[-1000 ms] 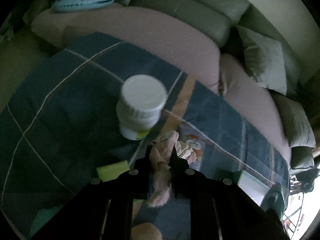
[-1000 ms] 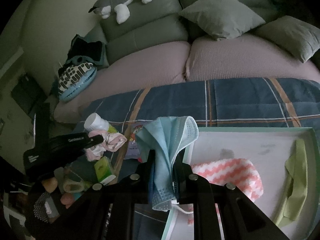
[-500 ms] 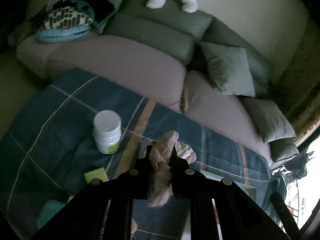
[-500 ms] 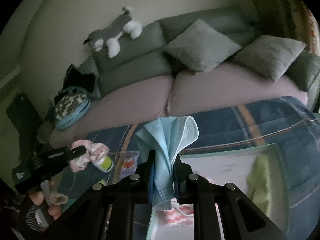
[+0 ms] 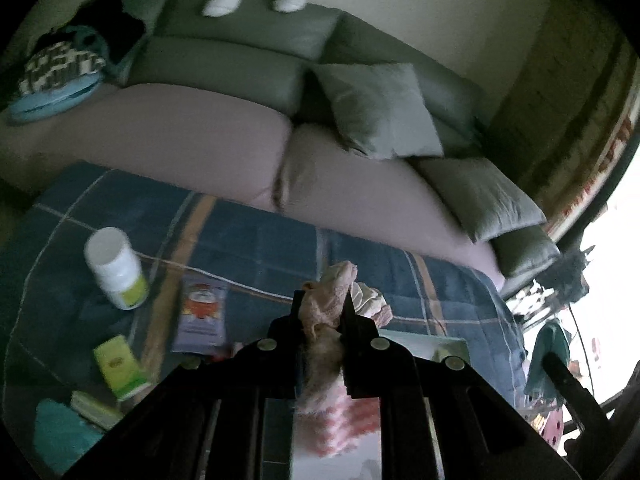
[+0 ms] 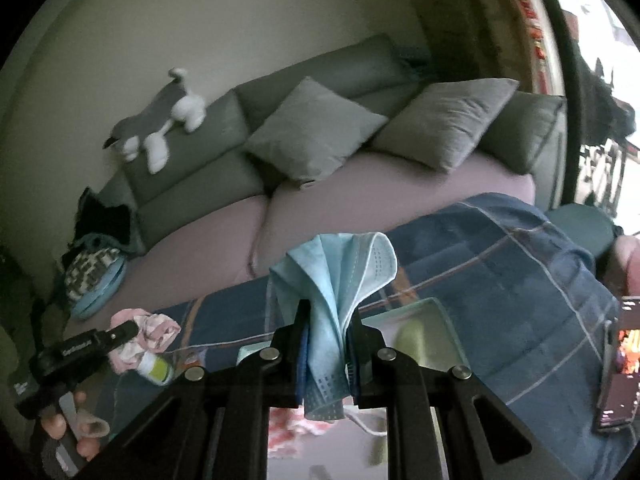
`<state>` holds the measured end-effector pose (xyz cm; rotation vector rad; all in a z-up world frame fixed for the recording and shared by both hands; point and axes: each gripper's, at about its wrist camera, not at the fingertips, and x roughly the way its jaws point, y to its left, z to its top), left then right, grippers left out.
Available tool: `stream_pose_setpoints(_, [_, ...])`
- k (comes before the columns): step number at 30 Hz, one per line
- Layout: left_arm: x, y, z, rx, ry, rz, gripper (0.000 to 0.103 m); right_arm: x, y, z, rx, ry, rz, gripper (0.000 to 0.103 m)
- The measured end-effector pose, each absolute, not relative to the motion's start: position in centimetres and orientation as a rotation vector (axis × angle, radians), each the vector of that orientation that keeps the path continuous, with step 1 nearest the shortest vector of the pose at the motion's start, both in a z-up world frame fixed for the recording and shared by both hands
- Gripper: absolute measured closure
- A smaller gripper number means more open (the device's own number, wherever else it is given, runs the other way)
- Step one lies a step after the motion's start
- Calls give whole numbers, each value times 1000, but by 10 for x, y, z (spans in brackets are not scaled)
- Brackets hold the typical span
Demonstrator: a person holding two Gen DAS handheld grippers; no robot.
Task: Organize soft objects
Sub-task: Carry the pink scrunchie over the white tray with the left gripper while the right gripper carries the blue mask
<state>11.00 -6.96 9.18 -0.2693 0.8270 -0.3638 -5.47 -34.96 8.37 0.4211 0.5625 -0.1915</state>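
Observation:
My left gripper [image 5: 322,300] is shut on a pink and white sock [image 5: 330,286], held above the blue plaid blanket [image 5: 248,248]. It also shows in the right wrist view [image 6: 134,330] at the left with the sock [image 6: 154,330]. My right gripper [image 6: 329,312] is shut on a light blue face mask [image 6: 338,268], held above the pale green tray [image 6: 430,308]. A pink and white zigzag cloth [image 5: 344,424] lies in the tray below my left gripper. A yellow-green cloth [image 6: 420,340] lies in the tray too.
A white pill bottle [image 5: 116,270], a picture packet [image 5: 202,312], a yellow-green box [image 5: 120,366] and a teal item [image 5: 56,436] lie on the blanket. Behind is a sofa with grey cushions [image 6: 316,132] and a plush dog [image 6: 160,124]. A phone [image 6: 616,368] sits at the right.
Both grippers have risen and tilted up, still holding the sock and mask. The left gripper has moved right, away from the bottle and over the tray. More sofa and wall show.

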Motion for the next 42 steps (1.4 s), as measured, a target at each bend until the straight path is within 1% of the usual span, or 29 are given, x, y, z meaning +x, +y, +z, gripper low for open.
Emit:
stream_pose_setpoints(10, [113, -141, 65, -209, 891, -513, 88, -50, -382, 58, 483, 636, -280, 87])
stream_pose_setpoints(22, [122, -213, 8, -153, 974, -646, 88, -29, -389, 20, 529, 742, -257, 87])
stream_pose_setpoints(29, [124, -230, -20, -128, 1025, -647, 88, -9, -387, -8, 552, 814, -228, 87])
stream_pose_setpoints(34, [130, -233, -44, -109, 1093, -618, 88, 5, -379, -24, 527, 866, -228, 87])
stream_pose_setpoints(36, [132, -231, -51, -101, 1113, -604, 88, 8, -378, -28, 505, 883, -250, 85])
stream_pose_setpoints(40, [134, -227, -59, -111, 1146, -588, 87, 13, -378, -37, 478, 928, -280, 84])
stream_pose_setpoints(42, [135, -225, -60, -115, 1153, -586, 84, 16, -378, -44, 487, 954, -273, 83])
